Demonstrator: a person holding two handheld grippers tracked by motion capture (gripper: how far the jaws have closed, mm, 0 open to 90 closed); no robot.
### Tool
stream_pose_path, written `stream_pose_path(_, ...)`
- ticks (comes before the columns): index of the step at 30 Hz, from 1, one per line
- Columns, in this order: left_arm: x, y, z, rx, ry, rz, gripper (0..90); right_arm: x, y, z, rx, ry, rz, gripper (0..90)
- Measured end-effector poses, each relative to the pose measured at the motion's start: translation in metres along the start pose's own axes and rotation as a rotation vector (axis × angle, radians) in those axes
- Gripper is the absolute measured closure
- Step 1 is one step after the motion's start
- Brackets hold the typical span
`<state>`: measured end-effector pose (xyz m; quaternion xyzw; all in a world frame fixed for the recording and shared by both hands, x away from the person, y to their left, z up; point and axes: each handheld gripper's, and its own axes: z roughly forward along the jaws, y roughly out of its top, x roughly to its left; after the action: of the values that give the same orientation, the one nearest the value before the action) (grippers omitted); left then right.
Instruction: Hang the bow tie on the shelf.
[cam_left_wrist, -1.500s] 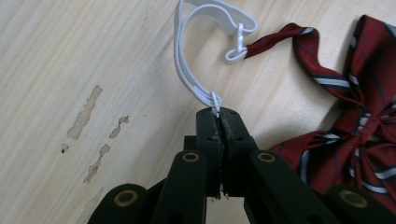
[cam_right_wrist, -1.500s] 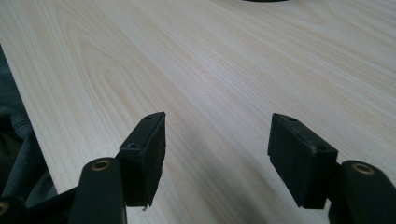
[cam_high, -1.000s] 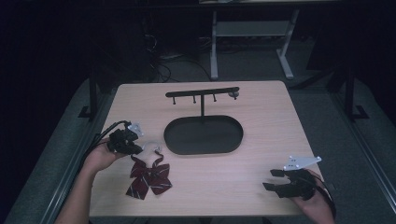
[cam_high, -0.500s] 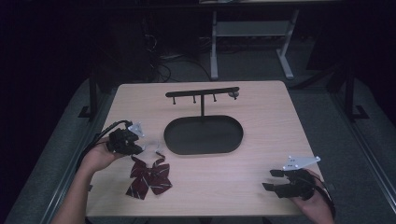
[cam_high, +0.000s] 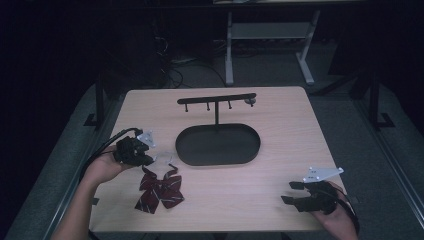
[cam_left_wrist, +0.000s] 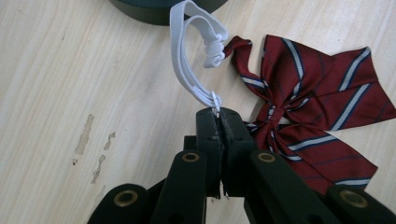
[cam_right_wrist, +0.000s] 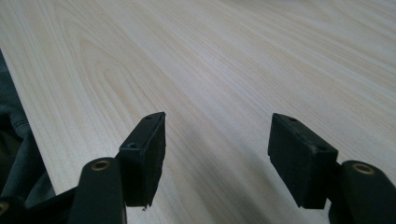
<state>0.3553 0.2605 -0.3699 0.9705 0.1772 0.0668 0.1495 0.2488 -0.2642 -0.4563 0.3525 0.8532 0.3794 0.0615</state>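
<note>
The left gripper (cam_left_wrist: 218, 112), jaws clamped on the white strap (cam_left_wrist: 189, 70), has drawn the bow tie (cam_high: 160, 190) slightly up the worktop's (cam_high: 280, 107) left front corner, likely toward the hook stand (cam_high: 216, 100). The right gripper (cam_right_wrist: 217, 154) rests open near the right front corner.

Overall light: dim in the high view, where the room behind the counter (cam_high: 280, 110) falls to near black.
Light source: above the counter, which is the one lit surface.
Shadows: soft and short beneath the black tray (cam_high: 218, 145); a faint shadow falls between the jaws in the right gripper view.
Sharpness: the high view is grainy and soft; the left gripper view shows the striped bow tie (cam_left_wrist: 317, 112) crisply.
Focus: nearest jaw parts are slightly soft.
Glare: mild sheen on the wood grain.
</note>
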Motion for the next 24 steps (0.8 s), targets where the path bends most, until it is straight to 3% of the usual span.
stream_pose_path(24, -0.019, 0.019, -0.032, -0.003, 0.021, 0.105, 87.9, 0.000, 0.000, -0.001, -0.002, -0.001, -0.004, 36.3)
